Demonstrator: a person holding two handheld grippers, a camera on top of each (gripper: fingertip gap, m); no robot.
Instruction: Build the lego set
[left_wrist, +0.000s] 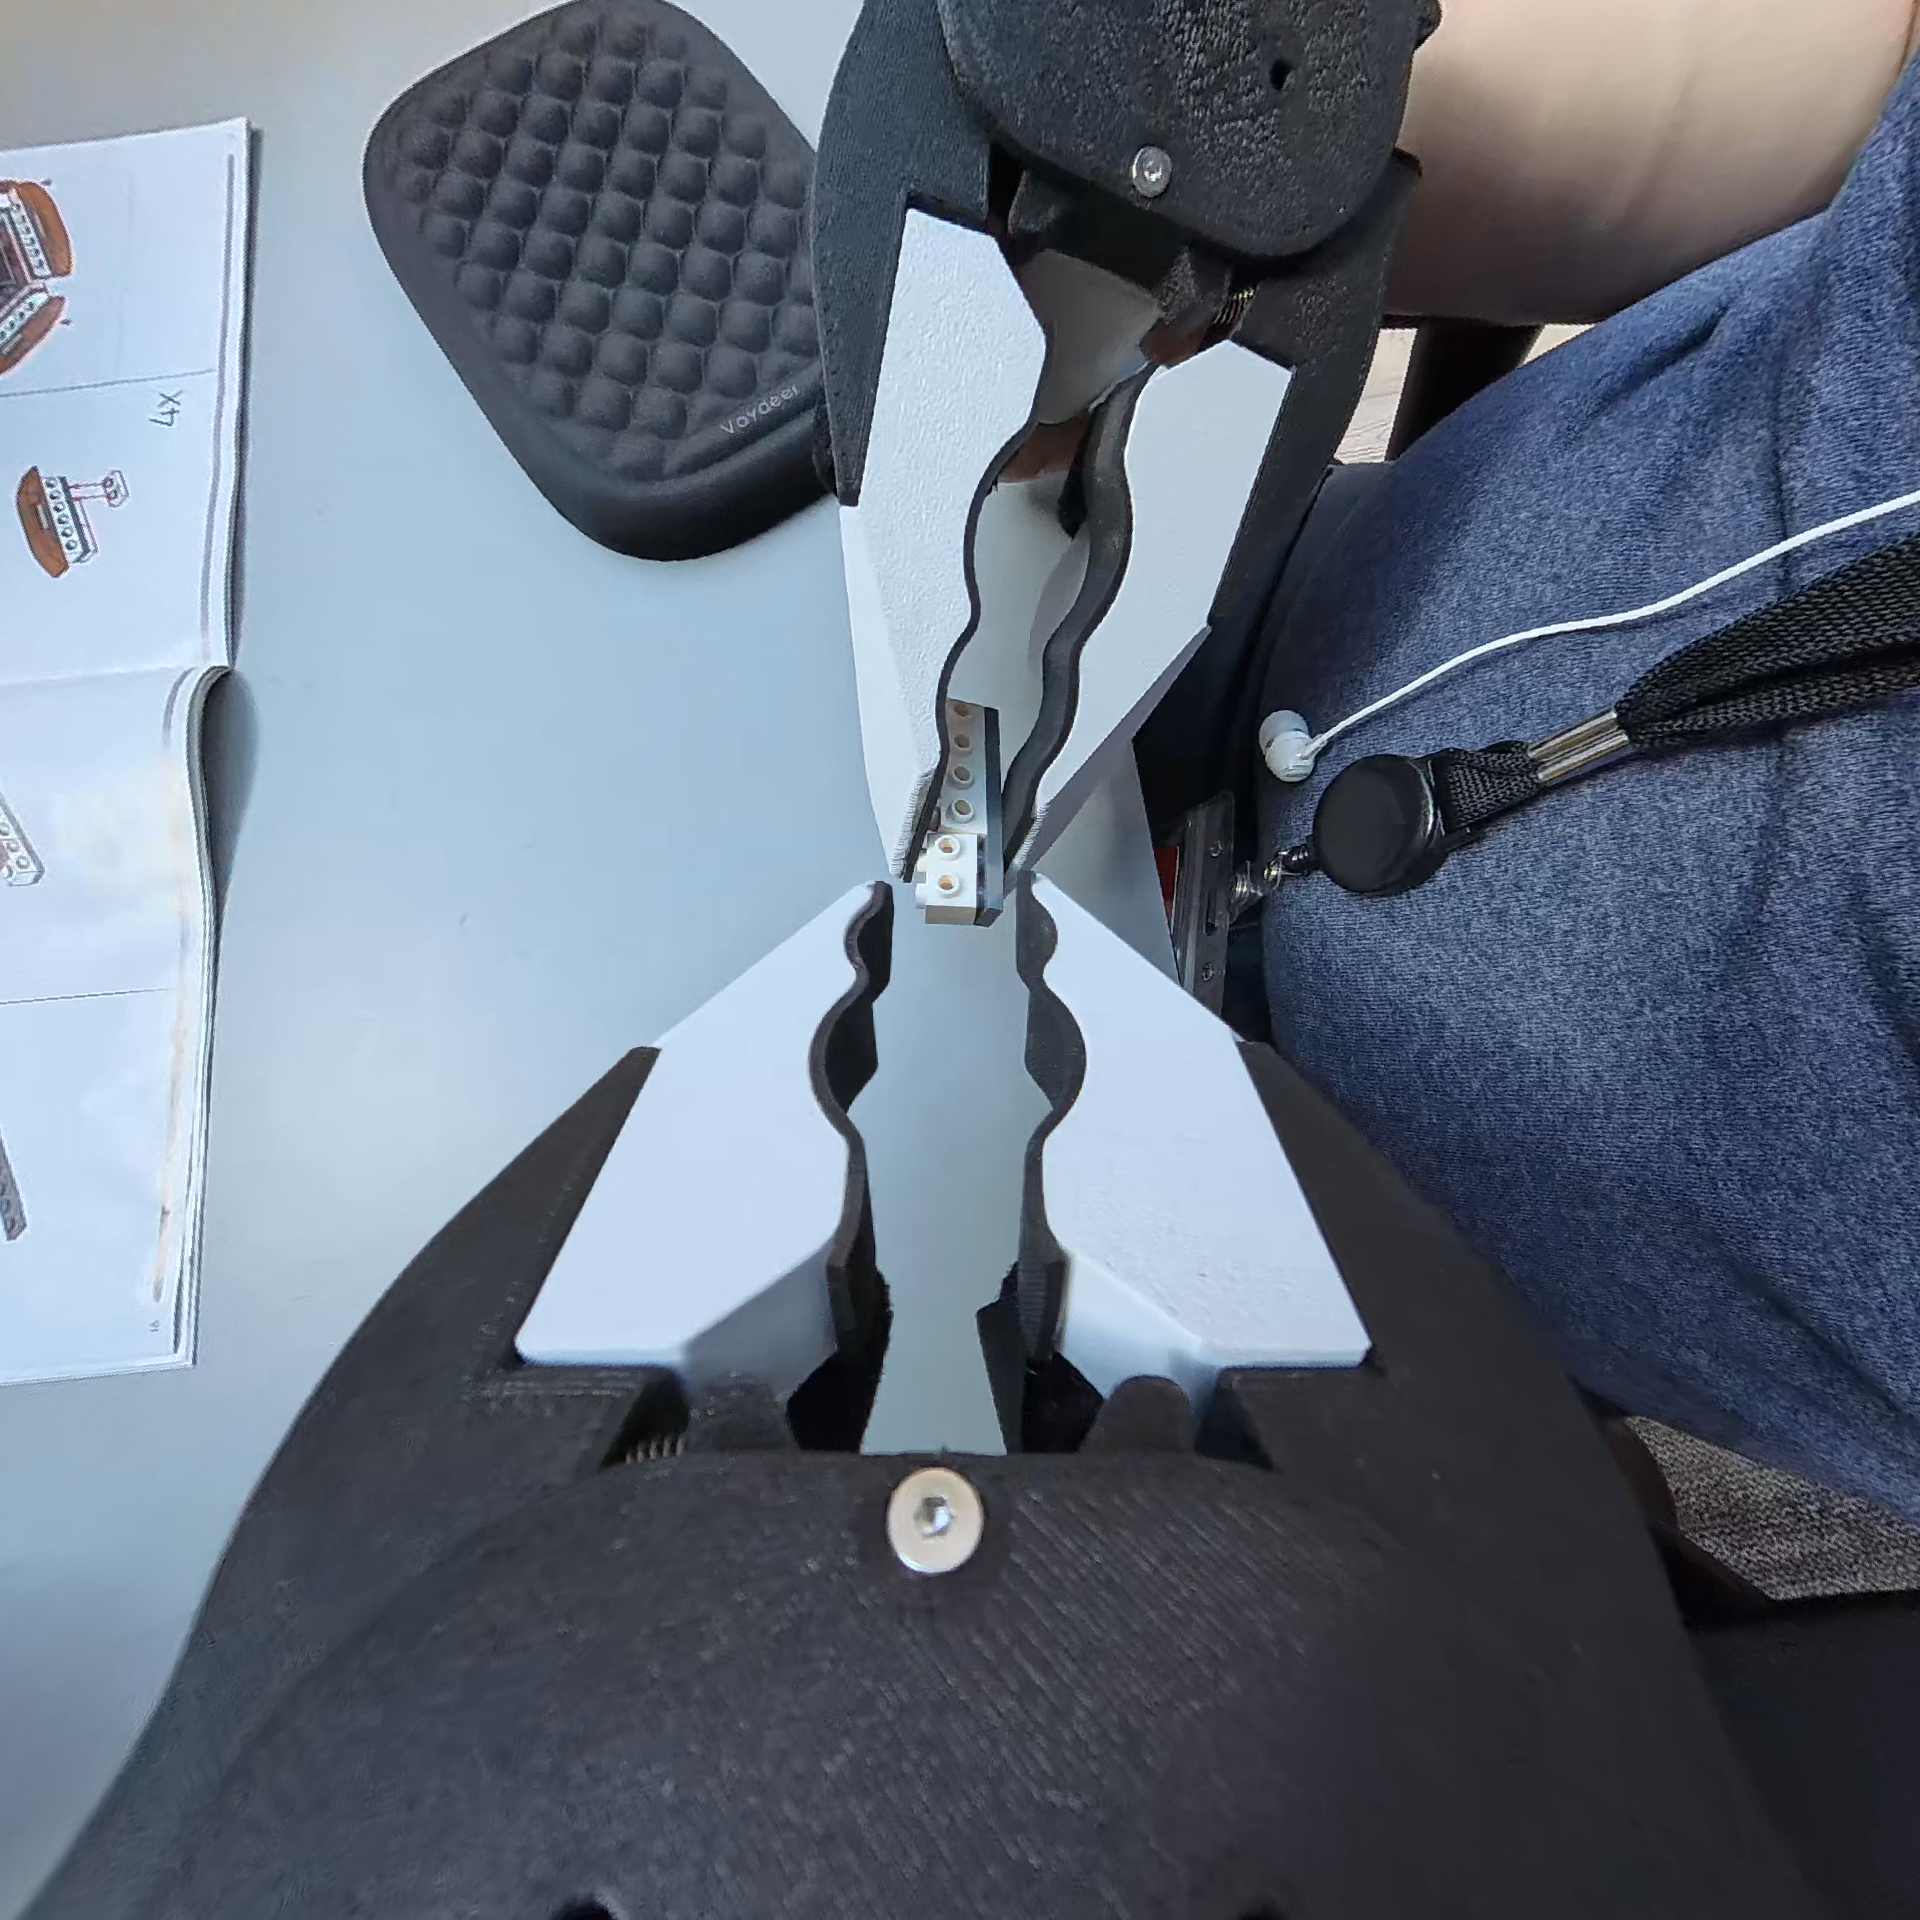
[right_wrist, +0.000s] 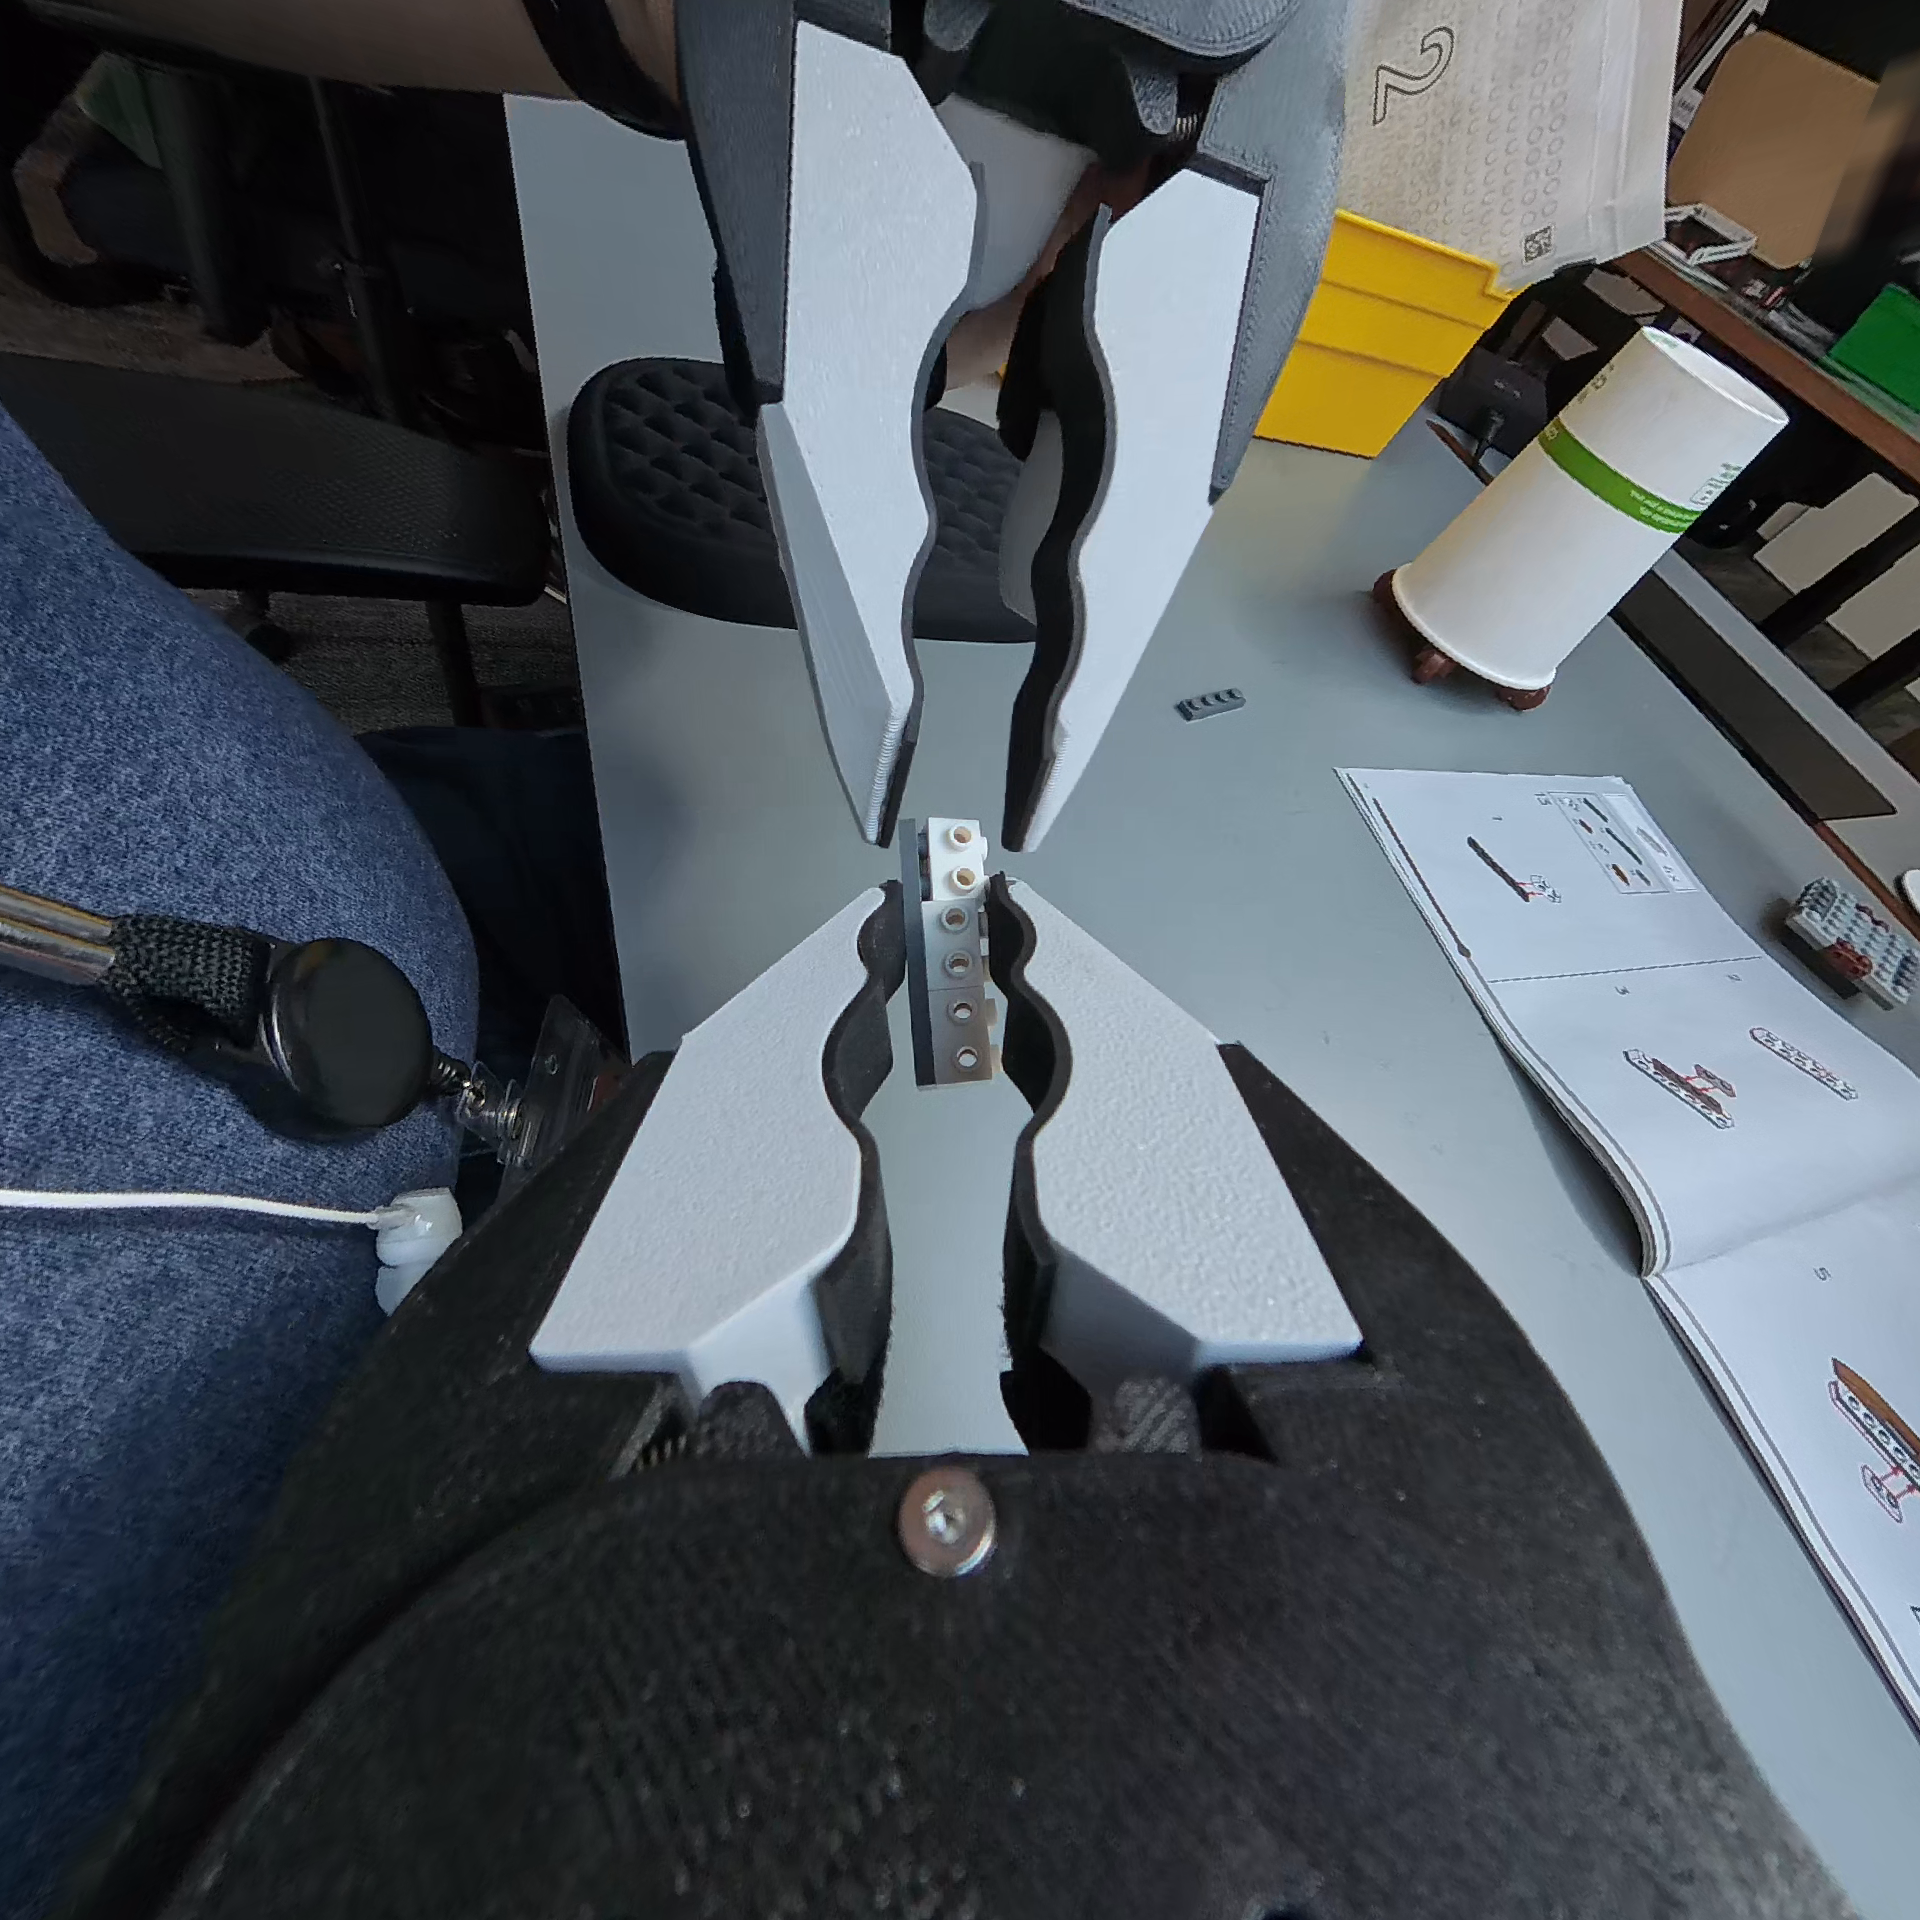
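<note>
A: Right gripper (right_wrist: 943, 883) is clamping a small lego strip (right_wrist: 948, 961): a dark plate with grey and white holed bricks stacked along it, held in mid-air above the near edge of the grey table (right_wrist: 1195, 935).

B: And the left gripper (left_wrist: 956, 888)?

A: Its fingers are parted, holding nothing. The tips are sitting either side of the strip's white end, very close; contact I cannot tell. My guess: it is lining up to take or press that end.

B: Progress?

A: Early to middle, I judge. The instruction booklet (right_wrist: 1621, 1039) is lying open at the right. A grey studded sub-build (right_wrist: 1855, 951) is waiting at the far right edge, and one loose dark plate (right_wrist: 1210, 704) is lying farther back, near an upturned paper cup (right_wrist: 1569, 530). Both are apart from the strip, so joining is still ahead.
</note>
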